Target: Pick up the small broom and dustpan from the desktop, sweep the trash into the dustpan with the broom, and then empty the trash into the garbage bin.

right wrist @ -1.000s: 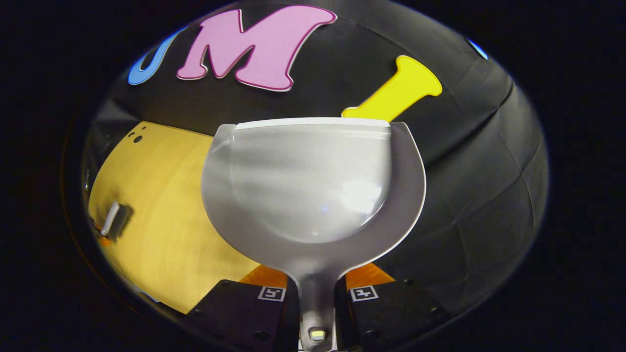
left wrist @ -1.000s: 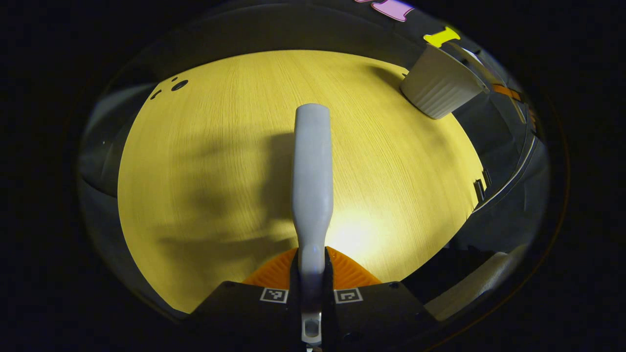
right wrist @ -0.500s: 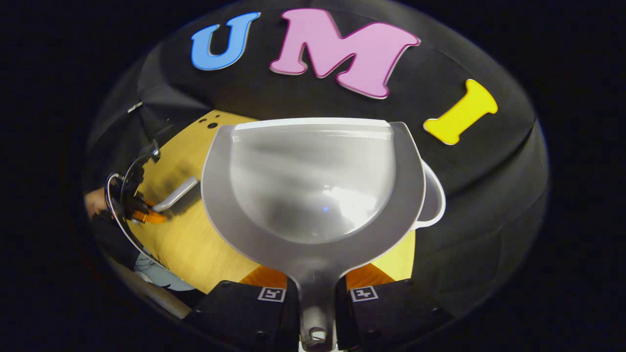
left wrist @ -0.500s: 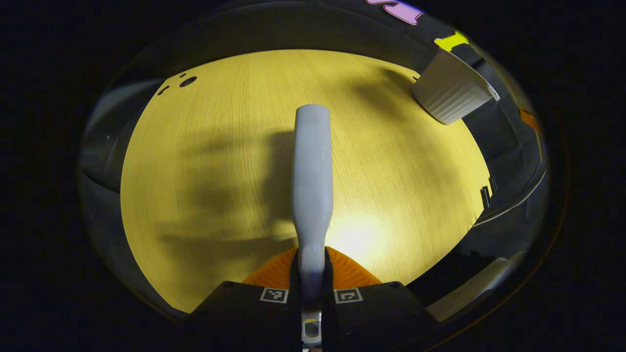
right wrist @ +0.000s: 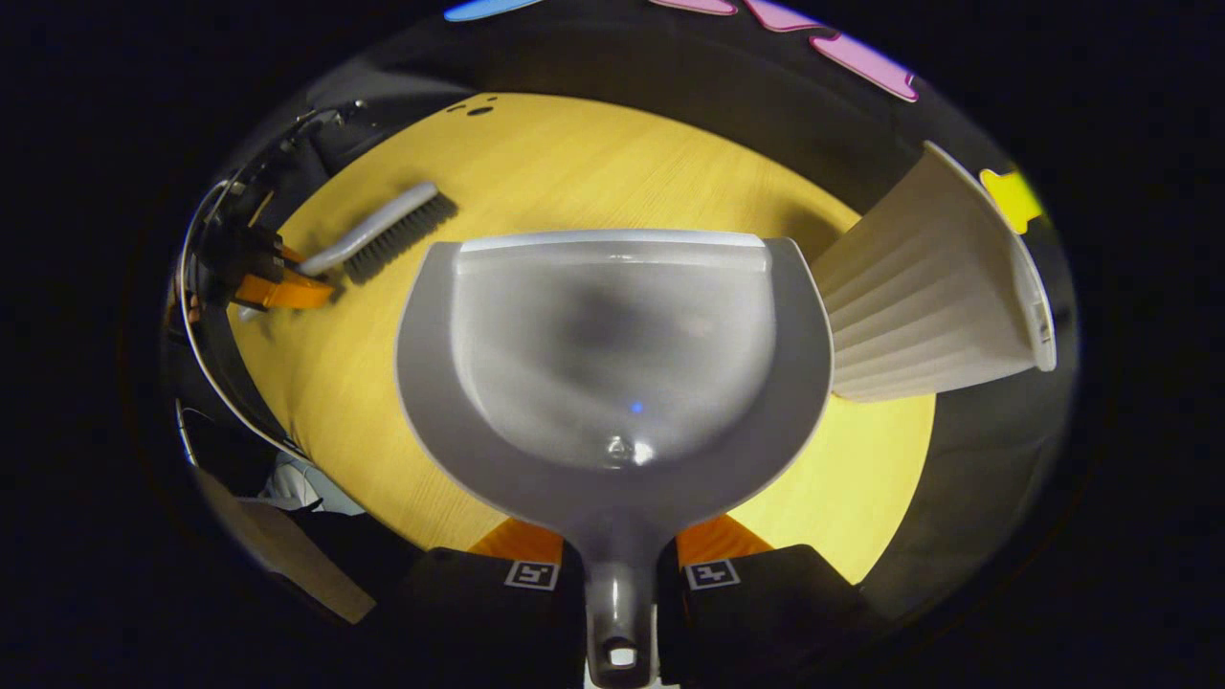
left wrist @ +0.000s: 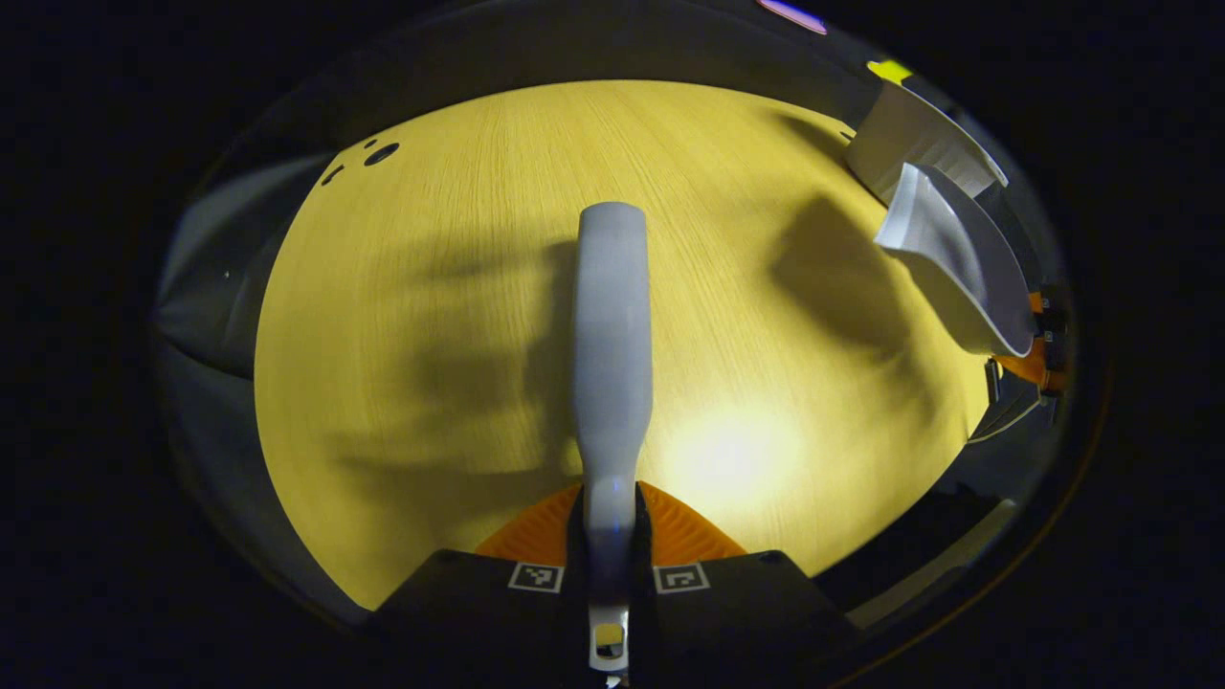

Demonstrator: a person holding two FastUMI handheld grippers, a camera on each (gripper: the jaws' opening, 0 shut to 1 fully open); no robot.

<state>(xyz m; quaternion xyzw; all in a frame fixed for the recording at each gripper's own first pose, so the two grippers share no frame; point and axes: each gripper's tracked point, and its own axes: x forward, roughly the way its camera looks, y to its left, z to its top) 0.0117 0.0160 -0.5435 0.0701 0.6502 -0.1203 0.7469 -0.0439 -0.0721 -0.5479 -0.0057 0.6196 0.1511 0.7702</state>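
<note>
My left gripper (left wrist: 611, 536) is shut on the handle of the small grey broom (left wrist: 612, 344), which points forward over the yellow desktop (left wrist: 459, 287). My right gripper (right wrist: 618, 565) is shut on the handle of the grey dustpan (right wrist: 612, 364); its pan looks bare inside and hangs over the desk. In the right gripper view the broom (right wrist: 383, 233) with its dark bristles shows at the left, held by the left gripper (right wrist: 268, 287). The white ribbed garbage bin (right wrist: 933, 287) stands at the desk's right side, just right of the dustpan. In the left gripper view the dustpan (left wrist: 952, 263) hangs beside the bin (left wrist: 919, 144).
Small dark holes (left wrist: 373, 155) mark the desktop's far left corner. The black cloth wall (right wrist: 670, 57) runs behind the desk. The desk edge (left wrist: 316, 565) drops off near me, with dark floor past it. A person's clothing (right wrist: 287, 488) shows below the desk's left edge.
The right gripper has tipped the dustpan downward and swung it left, from facing the wall to facing the desktop beside the bin. The dustpan has come into the left gripper view. The broom holds nearly still.
</note>
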